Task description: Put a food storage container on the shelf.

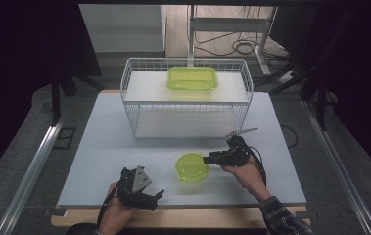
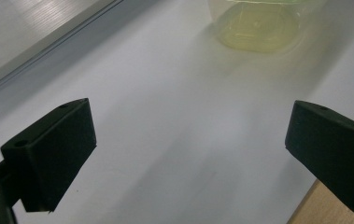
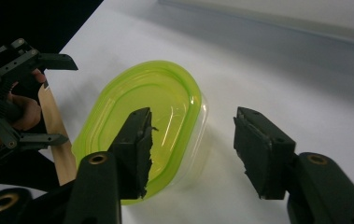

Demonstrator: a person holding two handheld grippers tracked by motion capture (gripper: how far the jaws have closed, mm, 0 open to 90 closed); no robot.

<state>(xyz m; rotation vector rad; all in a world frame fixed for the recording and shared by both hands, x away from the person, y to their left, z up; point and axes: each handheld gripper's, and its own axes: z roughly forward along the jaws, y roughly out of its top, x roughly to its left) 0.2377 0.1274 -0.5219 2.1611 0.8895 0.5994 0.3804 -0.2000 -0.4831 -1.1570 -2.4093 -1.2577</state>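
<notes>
A small oval container with a lime-green lid sits on the white tabletop, near the front. My right gripper comes at it from the right. One jaw hangs over the lid and the other stands outside the clear wall, so the rim lies between them; the pads do not press on it. My left gripper rests near the front edge, left of the container, jaws wide apart with nothing between them. The container's clear base appears ahead of it.
A white wire basket stands at the back of the table with a rectangular green-lidded container on its upper shelf. A wooden strip borders the table's front edge. A metal rail runs along the left.
</notes>
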